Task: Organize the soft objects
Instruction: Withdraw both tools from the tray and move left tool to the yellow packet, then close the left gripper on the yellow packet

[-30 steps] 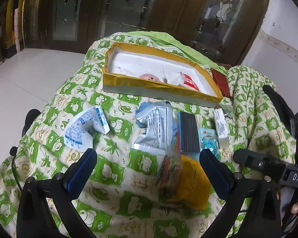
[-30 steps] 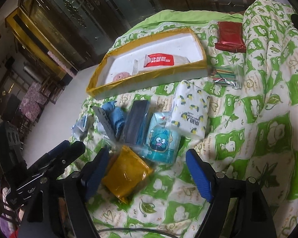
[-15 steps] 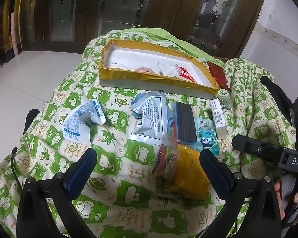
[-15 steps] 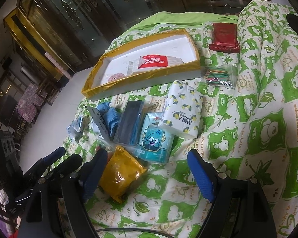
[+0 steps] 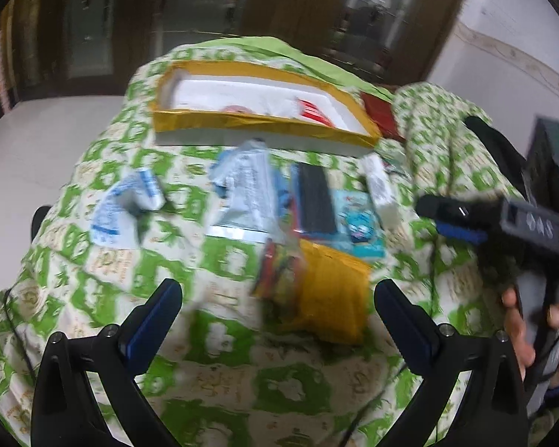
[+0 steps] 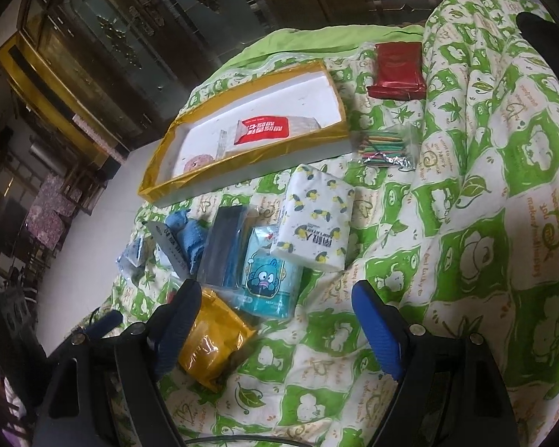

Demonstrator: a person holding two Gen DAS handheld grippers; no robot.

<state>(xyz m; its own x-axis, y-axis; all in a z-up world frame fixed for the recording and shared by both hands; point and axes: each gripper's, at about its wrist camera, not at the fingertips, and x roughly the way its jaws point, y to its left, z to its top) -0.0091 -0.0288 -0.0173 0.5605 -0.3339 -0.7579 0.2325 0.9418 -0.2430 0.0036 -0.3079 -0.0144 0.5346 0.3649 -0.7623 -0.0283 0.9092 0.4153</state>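
Soft packets lie in a cluster on the green-and-white quilt (image 6: 466, 260): a yellow pouch (image 6: 212, 342) (image 5: 331, 294), a teal cartoon tissue pack (image 6: 268, 283), a white tissue pack with yellow print (image 6: 316, 223), a dark pack in clear wrap (image 6: 227, 246) and a blue cloth (image 6: 190, 238). Behind them stands a white box with a gold rim (image 6: 242, 156) (image 5: 261, 123) that holds a red-and-white packet (image 6: 268, 130). My right gripper (image 6: 275, 301) hangs open over the yellow pouch and teal pack. My left gripper (image 5: 279, 298) is open above the yellow pouch, nothing between its fingers.
A crumpled blue-and-white wrapper (image 5: 126, 205) and a silver printed bag (image 5: 249, 197) lie at the left of the cluster. A red pouch (image 6: 397, 70) and a bag of coloured sticks (image 6: 384, 147) sit right of the box. A hand (image 5: 518, 320) holds the right gripper's handle.
The left view has drawn back and rolled a little, so the box and packets sit higher and smaller. The right gripper has stayed open over the same packets.
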